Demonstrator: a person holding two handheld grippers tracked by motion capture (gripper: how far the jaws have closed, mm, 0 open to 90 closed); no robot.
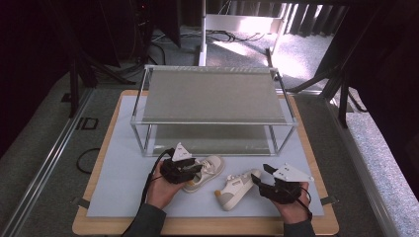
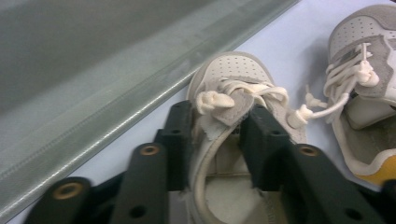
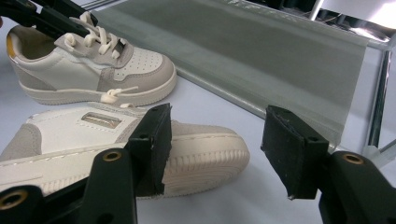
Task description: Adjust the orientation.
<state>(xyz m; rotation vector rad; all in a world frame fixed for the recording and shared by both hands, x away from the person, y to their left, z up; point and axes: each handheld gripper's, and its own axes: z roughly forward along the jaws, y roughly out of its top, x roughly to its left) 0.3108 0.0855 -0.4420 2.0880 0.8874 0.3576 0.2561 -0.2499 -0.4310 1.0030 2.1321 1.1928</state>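
Two suede-trimmed sneakers (image 1: 220,183); ribbed rubber soles.

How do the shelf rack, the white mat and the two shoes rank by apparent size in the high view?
1. White mat, largest.
2. Shelf rack.
3. The two shoes, left shoe and right shoe, look alike; the grippers partly cover both, so no ranking between them.

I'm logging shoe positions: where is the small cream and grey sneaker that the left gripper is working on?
In the high view, the cream and grey sneaker lies left of centre on the white mat, before the metal-framed shelf rack, with the left gripper at its opening.
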